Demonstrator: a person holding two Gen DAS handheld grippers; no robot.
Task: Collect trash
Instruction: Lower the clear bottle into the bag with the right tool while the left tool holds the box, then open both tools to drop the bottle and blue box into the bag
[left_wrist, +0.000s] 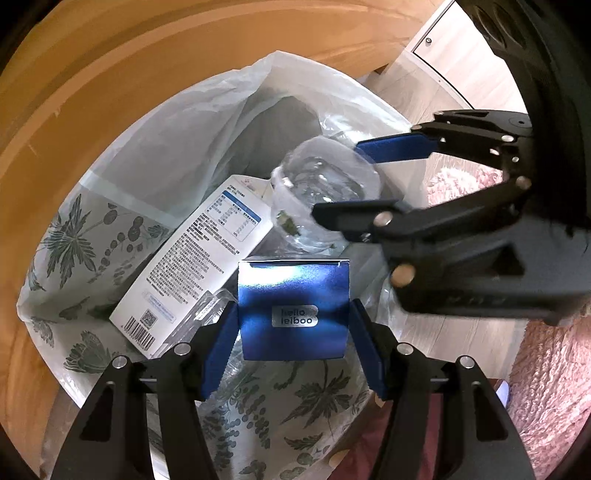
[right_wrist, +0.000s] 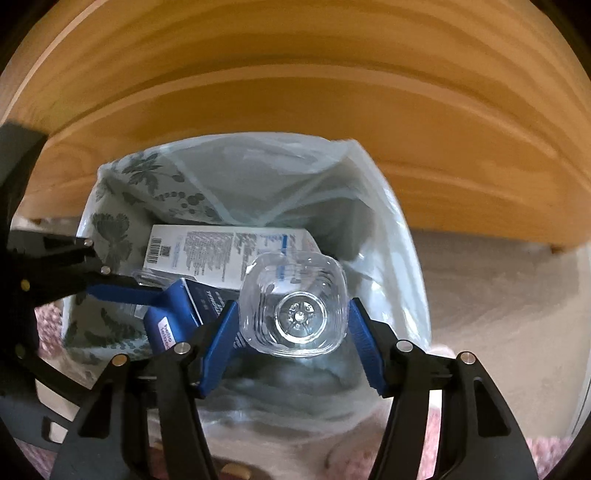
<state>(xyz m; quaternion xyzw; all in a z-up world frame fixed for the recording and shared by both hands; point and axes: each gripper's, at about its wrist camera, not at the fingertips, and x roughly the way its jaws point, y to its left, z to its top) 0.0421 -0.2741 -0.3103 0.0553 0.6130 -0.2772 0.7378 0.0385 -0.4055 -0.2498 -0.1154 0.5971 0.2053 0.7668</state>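
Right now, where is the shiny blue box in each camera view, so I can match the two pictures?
Left wrist view: the blue box sits low in the centre, between the left gripper pads, over the open trash bag.
Right wrist view: the blue box is at lower left, beside the clear plastic bottle in the right gripper.
Shared landmark: the white printed carton lying inside the bag.

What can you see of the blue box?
The blue box is a small glossy carton, metallic blue with a silver "hello leiboo" label; its top flap seam shows. It looks intact. It sits between the left gripper's blue fingers, which press on its two sides, over the open bag, above a white carton. The right wrist view shows it tilted, beside the clear bottle.
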